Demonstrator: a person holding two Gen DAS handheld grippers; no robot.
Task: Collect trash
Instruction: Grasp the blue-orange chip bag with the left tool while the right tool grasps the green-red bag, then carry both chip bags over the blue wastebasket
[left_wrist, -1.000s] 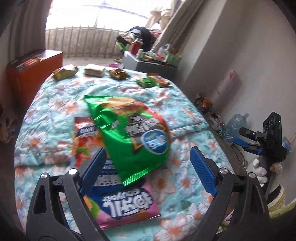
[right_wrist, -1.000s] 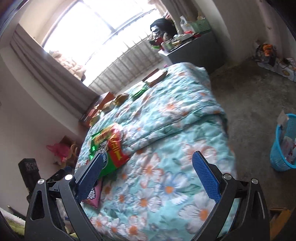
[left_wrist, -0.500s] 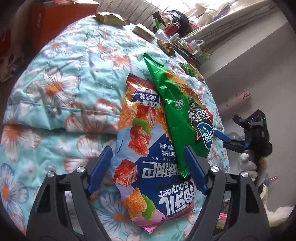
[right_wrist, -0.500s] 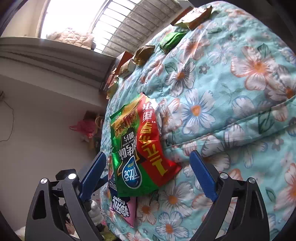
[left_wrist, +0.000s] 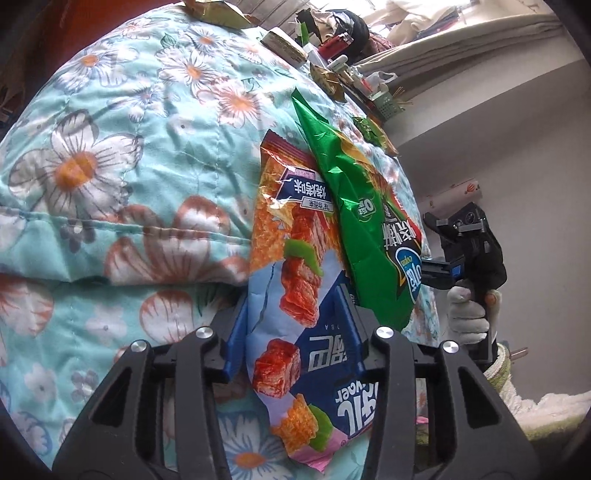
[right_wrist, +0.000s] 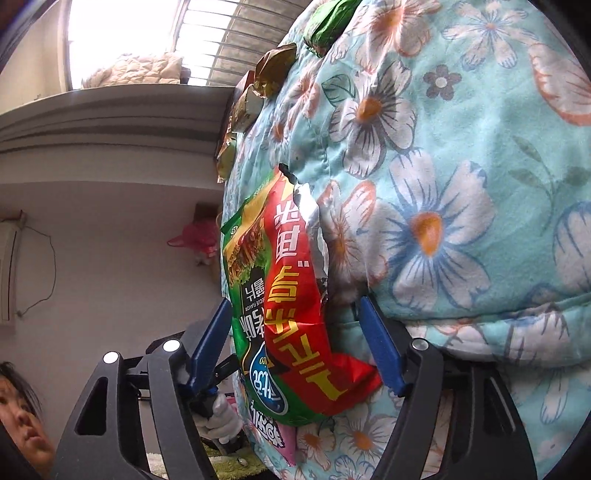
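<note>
Both grippers are closing in: left gripper (left_wrist: 291, 328) jaws squeezing around the blue-pink snack bag (left_wrist: 295, 332) on the floral quilt (left_wrist: 110, 166), right gripper (right_wrist: 295, 343) narrowing around the overlapping green-red chip bag (right_wrist: 291, 314).

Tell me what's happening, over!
Left gripper jaws closing around blue-and-orange snack bag. Right gripper jaws closing around green-and-red chip bag. Bags overlap on floral quilt. More wrappers beyond.
</note>
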